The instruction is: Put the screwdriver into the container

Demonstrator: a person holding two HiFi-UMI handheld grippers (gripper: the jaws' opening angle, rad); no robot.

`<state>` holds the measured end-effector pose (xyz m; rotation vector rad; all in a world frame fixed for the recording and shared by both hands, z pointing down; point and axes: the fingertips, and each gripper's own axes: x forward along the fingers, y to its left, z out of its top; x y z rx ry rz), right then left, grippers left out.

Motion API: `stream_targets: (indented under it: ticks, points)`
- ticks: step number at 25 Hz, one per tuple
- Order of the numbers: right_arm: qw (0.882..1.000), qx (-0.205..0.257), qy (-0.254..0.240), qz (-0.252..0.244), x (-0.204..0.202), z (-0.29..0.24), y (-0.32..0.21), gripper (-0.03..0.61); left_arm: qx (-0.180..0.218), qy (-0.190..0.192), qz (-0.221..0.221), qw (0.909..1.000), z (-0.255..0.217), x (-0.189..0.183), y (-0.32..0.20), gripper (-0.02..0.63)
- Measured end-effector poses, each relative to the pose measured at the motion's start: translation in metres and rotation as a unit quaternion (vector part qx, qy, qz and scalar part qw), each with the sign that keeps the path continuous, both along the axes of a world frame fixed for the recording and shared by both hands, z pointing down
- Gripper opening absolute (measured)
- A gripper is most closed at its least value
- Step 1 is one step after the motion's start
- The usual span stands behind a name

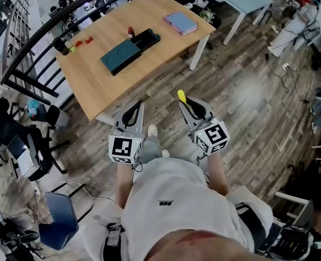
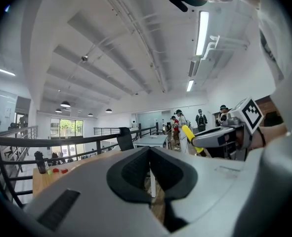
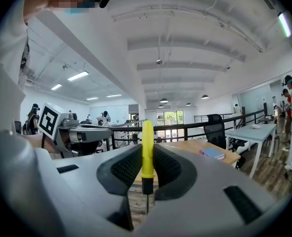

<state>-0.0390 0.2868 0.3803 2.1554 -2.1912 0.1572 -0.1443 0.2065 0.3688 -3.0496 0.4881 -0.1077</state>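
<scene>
Head view shows a person (image 1: pixel 171 211) standing on the wood floor (image 1: pixel 241 102), well apart from the tabletop (image 1: pixel 95 86), with both tools held low in front of the body. The right tool (image 1: pixel 188 103) is clamped on the screwdriver (image 1: pixel 181 96). In the right gripper view the yellow handle stands between the two pads and pokes out past their tips, while the dark collar and thin metal shaft run back toward the camera. The left tool (image 1: pixel 137 107) has its jaws drawn together with nothing between them; only a narrow slit shows in the left gripper view.

The container (image 1: pixel 147 38), a long black tray, lies near the middle of the tabletop, touching or just beside a flat teal slab (image 1: pixel 120 55). A notebook (image 1: pixel 180 22) sits nearer the far right corner. The tray is too small here to tell what, if anything, is in it.

As I read it, the pick-up is done and the carry is in hand: the screwdriver is gripped, but nowhere near the tray. The next move calls for closing in on the tabletop, then bringing the right tool over the tray and turning the wrist so the screwdriver lies along the tray's length. After that the tool goes low before the jaws part. The handle leads, so it should reach the tray first. The left tool appears to have no part to play.
</scene>
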Motion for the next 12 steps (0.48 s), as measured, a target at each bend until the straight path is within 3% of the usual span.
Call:
stream_targets:
  ticks: [12]
  points:
    - [1.000, 0.002, -0.004, -0.003, 0.039, 0.010, -0.063, 0.061, 0.007, 0.009, 0.002, 0.9999, 0.004, 0.046, -0.060, 0.011]
